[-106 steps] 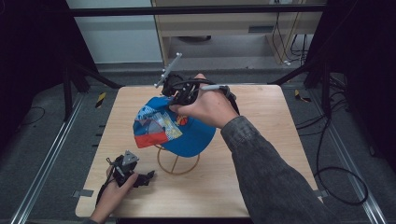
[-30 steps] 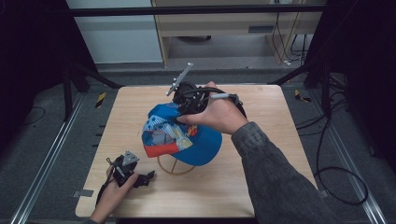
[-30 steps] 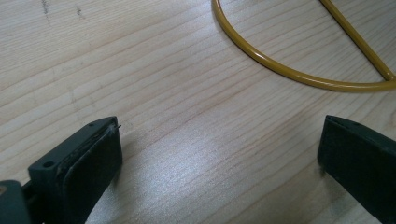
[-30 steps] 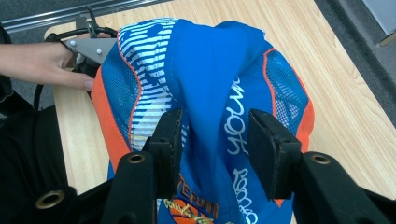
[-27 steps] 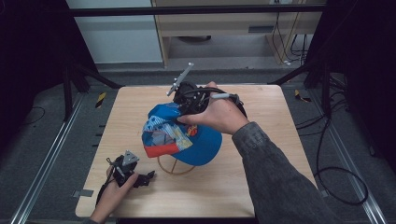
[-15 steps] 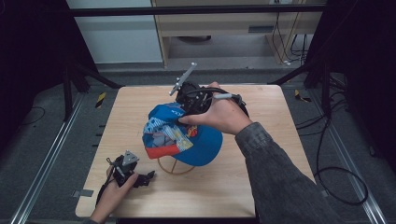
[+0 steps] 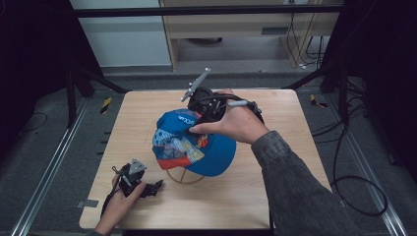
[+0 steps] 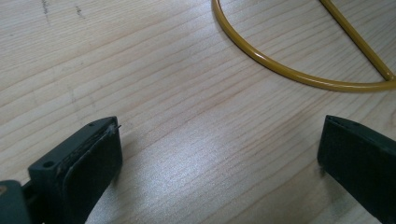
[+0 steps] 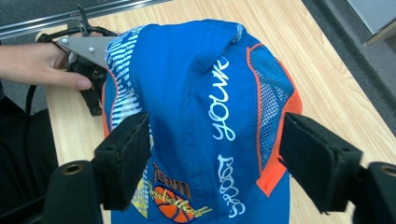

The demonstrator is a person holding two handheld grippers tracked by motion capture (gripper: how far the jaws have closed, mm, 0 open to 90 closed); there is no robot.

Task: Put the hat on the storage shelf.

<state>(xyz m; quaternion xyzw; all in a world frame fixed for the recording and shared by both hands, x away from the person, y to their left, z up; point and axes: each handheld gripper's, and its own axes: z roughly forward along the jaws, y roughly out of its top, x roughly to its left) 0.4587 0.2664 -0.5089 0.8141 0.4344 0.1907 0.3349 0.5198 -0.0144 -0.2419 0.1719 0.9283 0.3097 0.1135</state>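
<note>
**Blue cap sitting on a wire stand, right gripper hovering over its crown**

A light wooden bench [image 7: 275,196] is standing on a grey floor, with dark frame posts around it and a pale cabinet behind its far edge. Near the middle of the bench, a blue baseball cap [image 7: 196,142] with orange mesh panels and white lettering is resting on a yellow wire stand [image 7: 184,178], whose ring-shaped base is lying flat on the wood.

The person's right hand [image 7: 236,123] is reaching in from the near right corner, sleeve angled across the bench, holding the right gripper [image 9: 215,154] over the far side of the cap. Its fingers are spread wide, one on either side of the crown, and whether they are touching the fabric cannot be told.

The left hand [image 7: 120,201] is lying near the near left corner, holding the left gripper [image 8: 217,154] low over bare wood. Its fingers are standing wide apart with nothing between them, just beside the stand's base.
</note>
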